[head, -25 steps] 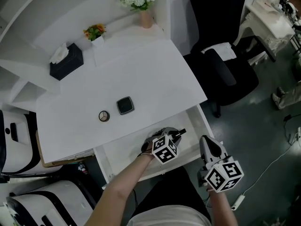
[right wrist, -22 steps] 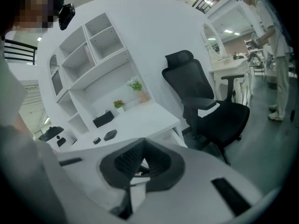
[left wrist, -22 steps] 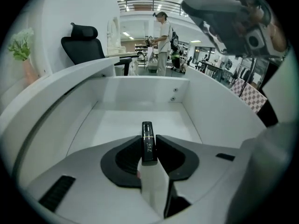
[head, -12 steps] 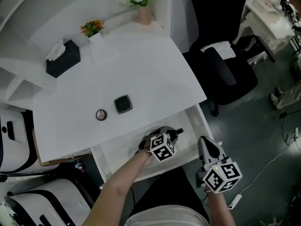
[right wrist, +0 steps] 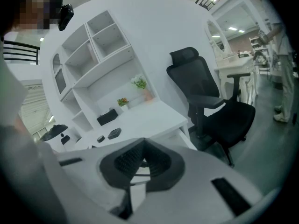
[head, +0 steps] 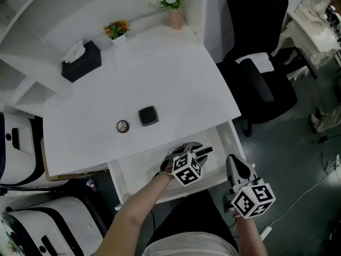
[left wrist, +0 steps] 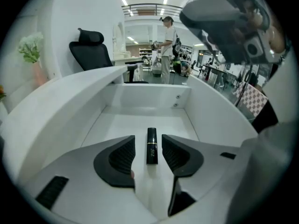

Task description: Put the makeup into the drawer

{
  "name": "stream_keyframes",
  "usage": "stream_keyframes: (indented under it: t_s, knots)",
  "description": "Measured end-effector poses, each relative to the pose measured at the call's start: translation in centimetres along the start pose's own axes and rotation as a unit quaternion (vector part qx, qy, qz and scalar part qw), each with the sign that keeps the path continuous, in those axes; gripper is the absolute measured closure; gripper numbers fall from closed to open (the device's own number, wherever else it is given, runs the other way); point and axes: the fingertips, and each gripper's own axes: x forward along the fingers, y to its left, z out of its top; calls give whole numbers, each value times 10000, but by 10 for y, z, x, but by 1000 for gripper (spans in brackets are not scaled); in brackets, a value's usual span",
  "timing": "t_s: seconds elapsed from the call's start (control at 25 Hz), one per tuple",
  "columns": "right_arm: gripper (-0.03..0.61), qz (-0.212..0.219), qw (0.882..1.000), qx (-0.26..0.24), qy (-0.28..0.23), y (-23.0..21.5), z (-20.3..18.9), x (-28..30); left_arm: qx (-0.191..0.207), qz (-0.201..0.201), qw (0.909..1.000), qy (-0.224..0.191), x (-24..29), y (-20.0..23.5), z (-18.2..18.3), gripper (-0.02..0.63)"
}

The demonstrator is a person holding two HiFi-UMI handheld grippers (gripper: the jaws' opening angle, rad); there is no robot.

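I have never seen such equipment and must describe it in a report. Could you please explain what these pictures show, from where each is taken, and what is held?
There is no robot. A person holds two tools, each with a two-jaw claw; the marker cubes are part of the tools. The top-down picture comes from a camera on the person's head. The other two come from cameras on the tools, looking along each claw. On the white desk lie a round compact, a square black case and a tissue box. The drawer is pulled out. The left claw reaches into it, its jaws opening: a black lipstick lies on the drawer floor between them, untouched by the pads. The right claw, outside the drawer, is shut and empty.
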Motion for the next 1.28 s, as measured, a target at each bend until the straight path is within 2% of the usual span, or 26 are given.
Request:
stream_keyframes:
  t_s: [0.24,0.4,0.52,0.6,0.72,0.84,1.12,1.2,1.28]
  knots:
    - [577,415,9990,-168,59,27,4,13,-686,650,9941,-536,-56,23,18,442]
    - [577,713,9968,-336,101,49,9,22,-1414,1094,9786,-1019,-106,40,18,440]
    - [577,967,9941,-469,129,69,11,30,-1937,1585,9581,-1394,-147,61,8,440]
    - [577,1158,9916,-553,153,85,12,36,-2062,2055,9440,-1554,-176,78,-1,442]
    - [577,1444,9870,-677,217,108,11,46,-2204,2714,9231,-1605,-213,103,-20,442]
    - [577,1685,9818,-821,293,132,8,53,-2516,3163,8994,-1666,-246,122,-41,440]
    - [577,2101,9702,-1124,435,173,7,72,-3283,3816,8450,-1803,-291,150,-89,437]
    - [577,2170,9678,-1176,488,180,5,76,-3402,3878,8366,-1844,-297,154,-97,426]
    - [577,2223,9657,-1224,544,186,3,79,-3489,3899,8322,-1836,-300,159,-104,417]
